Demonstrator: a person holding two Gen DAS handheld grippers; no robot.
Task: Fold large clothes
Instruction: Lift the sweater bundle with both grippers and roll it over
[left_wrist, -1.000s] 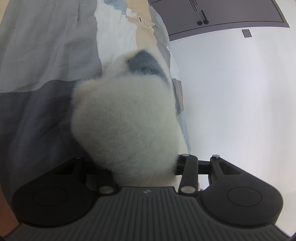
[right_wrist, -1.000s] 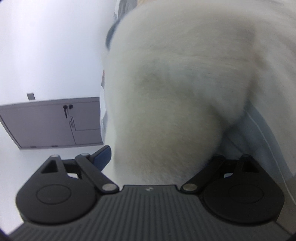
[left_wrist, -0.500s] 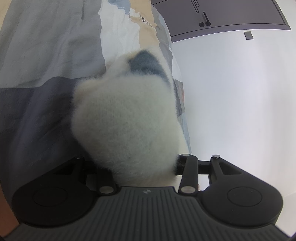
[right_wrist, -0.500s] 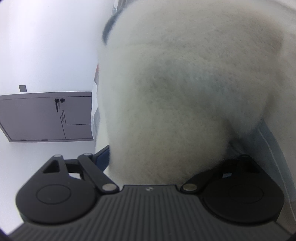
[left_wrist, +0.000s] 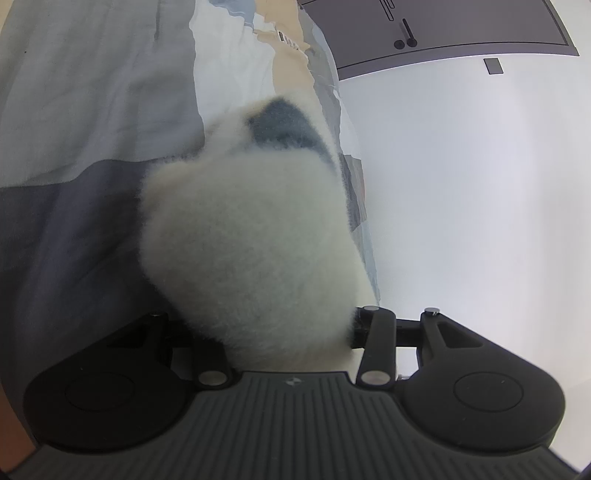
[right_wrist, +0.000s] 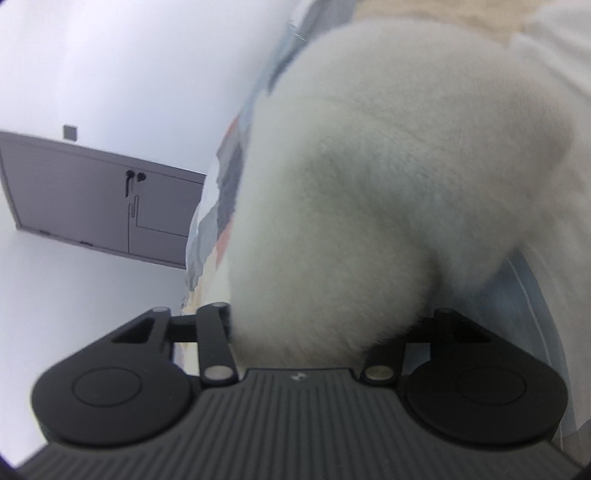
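A fluffy white fleece garment (left_wrist: 251, 240) with a dark grey patch (left_wrist: 284, 125) fills the middle of the left wrist view. My left gripper (left_wrist: 284, 332) is shut on a thick bunch of it, and the pile hides both fingertips. In the right wrist view the same white fleece (right_wrist: 388, 192) bulges out from my right gripper (right_wrist: 325, 332). Its jaws are closing, with the fleece squeezed between them and the fingertips buried in the pile. The garment hangs over the bed cover below.
A bed cover (left_wrist: 74, 110) in grey, pale blue and tan patches lies under the garment, its edge running up the picture. A grey cabinet (left_wrist: 443, 33) stands beyond it, seen tilted in the right wrist view as the cabinet (right_wrist: 92, 206). White floor (left_wrist: 480, 184) lies beside the bed.
The right gripper's links have swung inward and pinched the fleece, and its view has rolled so the cabinet tilts. The left gripper and its bunch of fleece have not moved.
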